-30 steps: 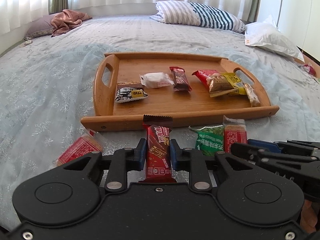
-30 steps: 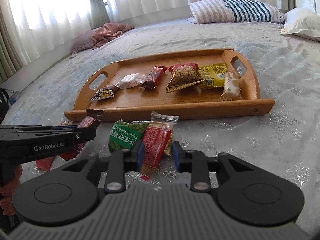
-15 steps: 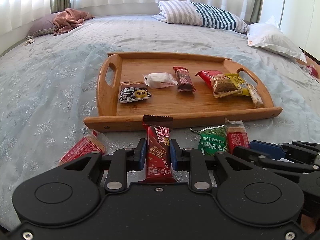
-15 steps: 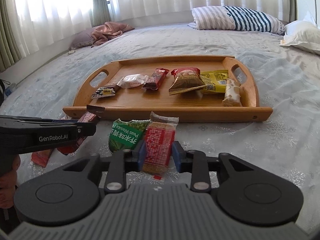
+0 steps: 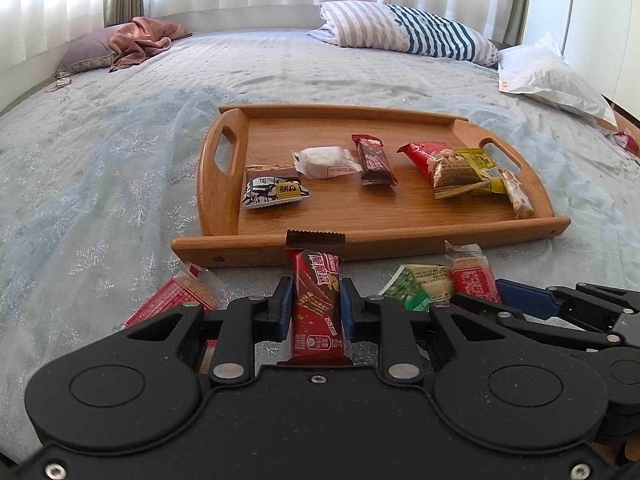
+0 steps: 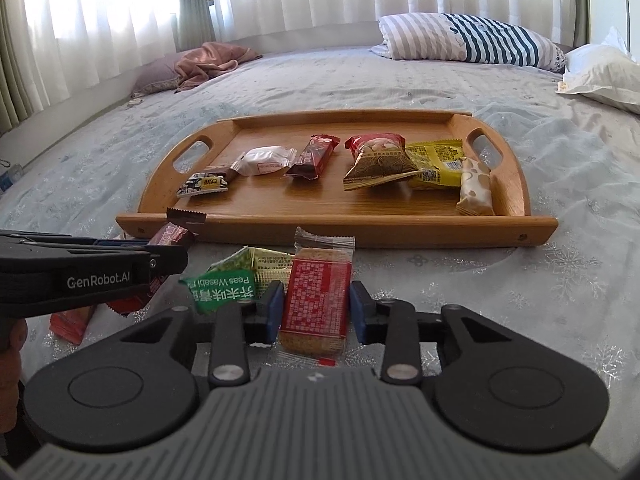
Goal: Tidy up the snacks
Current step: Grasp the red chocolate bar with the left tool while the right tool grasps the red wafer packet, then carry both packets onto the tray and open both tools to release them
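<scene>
My left gripper [image 5: 316, 300] is shut on a red wafer bar [image 5: 316, 284], held just in front of the wooden tray [image 5: 384, 240]. The tray holds several snacks in a row. In the right wrist view my right gripper [image 6: 316, 304] straddles a red cracker packet [image 6: 316, 296] lying flat on the bed. Its jaws are closing, and thin gaps still show at the pads. A green pea packet [image 6: 228, 288] lies just left of it. The left gripper [image 6: 172, 258] comes in from the left with the wafer bar [image 6: 172, 236].
Another red packet [image 5: 172, 300] lies on the bedspread left of my left gripper. A striped pillow [image 5: 408, 32] and a white bag [image 5: 548, 76] sit at the far side of the bed. A pink cloth [image 5: 144, 38] lies far left.
The right gripper's jaws stand wider than a second ago, and the red cracker packet now lies flatter and straighter between them. The left gripper still grips the wafer bar in the same place.
</scene>
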A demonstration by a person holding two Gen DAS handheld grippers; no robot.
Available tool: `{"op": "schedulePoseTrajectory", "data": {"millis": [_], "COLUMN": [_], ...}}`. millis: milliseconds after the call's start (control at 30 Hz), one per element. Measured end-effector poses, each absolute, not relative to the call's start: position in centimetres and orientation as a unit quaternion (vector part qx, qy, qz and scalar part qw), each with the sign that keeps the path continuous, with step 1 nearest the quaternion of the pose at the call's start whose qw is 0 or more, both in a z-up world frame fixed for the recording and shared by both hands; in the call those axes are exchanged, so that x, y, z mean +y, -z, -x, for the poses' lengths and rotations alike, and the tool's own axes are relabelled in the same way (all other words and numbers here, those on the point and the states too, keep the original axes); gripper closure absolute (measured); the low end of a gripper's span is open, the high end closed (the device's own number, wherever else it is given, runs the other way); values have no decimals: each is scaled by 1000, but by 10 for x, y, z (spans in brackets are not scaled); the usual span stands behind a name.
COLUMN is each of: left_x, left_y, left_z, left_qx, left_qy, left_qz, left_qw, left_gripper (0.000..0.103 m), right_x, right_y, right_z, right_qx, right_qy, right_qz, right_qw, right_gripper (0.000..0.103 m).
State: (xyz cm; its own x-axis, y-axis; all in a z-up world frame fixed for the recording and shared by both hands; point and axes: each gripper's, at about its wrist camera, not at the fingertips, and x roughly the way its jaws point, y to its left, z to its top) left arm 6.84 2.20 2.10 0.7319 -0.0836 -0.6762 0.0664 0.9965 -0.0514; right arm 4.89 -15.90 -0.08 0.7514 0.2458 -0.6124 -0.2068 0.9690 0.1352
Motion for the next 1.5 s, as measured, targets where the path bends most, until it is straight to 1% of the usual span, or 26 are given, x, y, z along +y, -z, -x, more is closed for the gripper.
{"op": "schedulePoseTrajectory", "data": {"millis": [400, 533, 767, 1100, 1300, 1500], "left_x": [25, 30, 32, 25, 18, 13], "left_y": [-40, -52, -75, -84, -76, -65], "left_z": [-81, -93, -122, -182, -221, -263], "left_qx": [344, 338, 320, 344, 362, 383], "left_qy": [51, 59, 62, 69, 59, 48], "left_qz": [17, 33, 28, 48, 48, 54], "left_qw": [938, 939, 945, 935, 929, 921], "left_gripper": [80, 80, 80, 80, 80, 80], "right_x": [-180, -192, -215, -240, -248, -255], "right_y": [-23, -32, -45, -61, -60, -55], "right_z": [-50, -61, -91, -147, -176, -212], "right_qx": [307, 298, 295, 297, 298, 316], "right_qy": [-118, -107, -100, -98, -88, -85], "right_qz": [-49, -55, -70, -84, -73, -76], "right_qw": [943, 947, 948, 946, 948, 942], "right_gripper": [65, 64, 64, 64, 64, 64]}}
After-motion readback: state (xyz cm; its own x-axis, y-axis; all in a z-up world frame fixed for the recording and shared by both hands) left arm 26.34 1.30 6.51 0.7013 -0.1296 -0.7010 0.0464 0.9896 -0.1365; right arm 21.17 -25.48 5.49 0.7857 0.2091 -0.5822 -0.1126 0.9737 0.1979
